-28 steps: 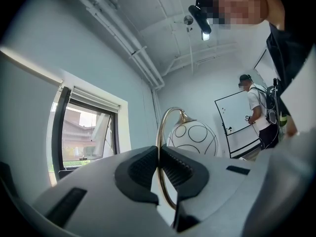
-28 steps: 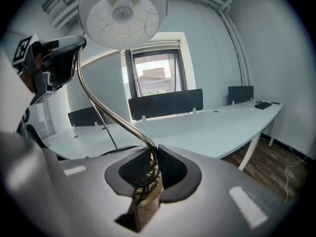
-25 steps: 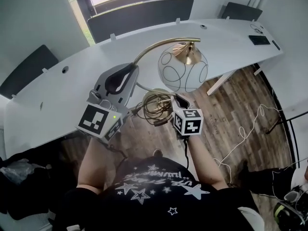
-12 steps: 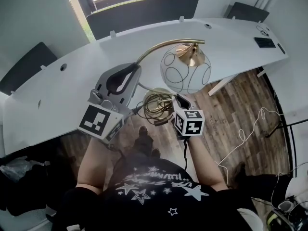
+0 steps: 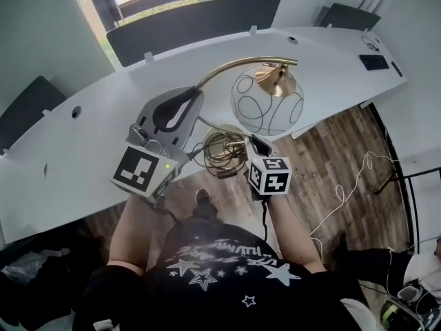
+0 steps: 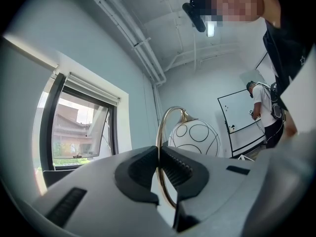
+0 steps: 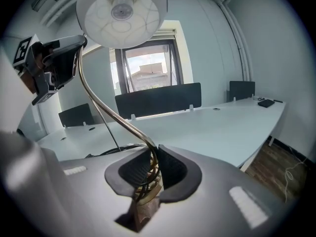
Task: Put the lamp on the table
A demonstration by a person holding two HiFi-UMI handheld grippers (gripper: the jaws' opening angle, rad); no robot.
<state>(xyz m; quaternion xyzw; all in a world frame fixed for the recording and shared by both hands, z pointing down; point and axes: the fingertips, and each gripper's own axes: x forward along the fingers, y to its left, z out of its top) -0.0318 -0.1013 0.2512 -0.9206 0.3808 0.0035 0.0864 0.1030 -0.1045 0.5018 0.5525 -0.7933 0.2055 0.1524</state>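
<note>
The lamp has a curved brass arm (image 5: pixel 234 66), a clear globe shade (image 5: pixel 267 102) with black ring lines, and a round base (image 5: pixel 222 147) wrapped in coiled cord. I hold it in the air over the near edge of the white table (image 5: pixel 83 136). My left gripper (image 5: pixel 195 96) is shut on the brass arm (image 6: pixel 160 132), with the globe (image 6: pixel 193 138) just beyond the jaws. My right gripper (image 5: pixel 249 142) is shut on the stem (image 7: pixel 148 154) just above the base. In the right gripper view, the shade (image 7: pixel 122 11) hangs overhead and the left gripper (image 7: pixel 57 65) shows at the upper left.
Dark chairs (image 5: pixel 193 19) line the table's far side under a window. A small black device (image 5: pixel 374 62) lies at the table's far right. Loose cables (image 5: pixel 351 185) trail across the wood floor on the right. A person (image 6: pixel 264 107) stands by a whiteboard behind.
The table has shifted slightly in the head view as the person stepped. The lamp and both grippers keep the same grip and pose.
</note>
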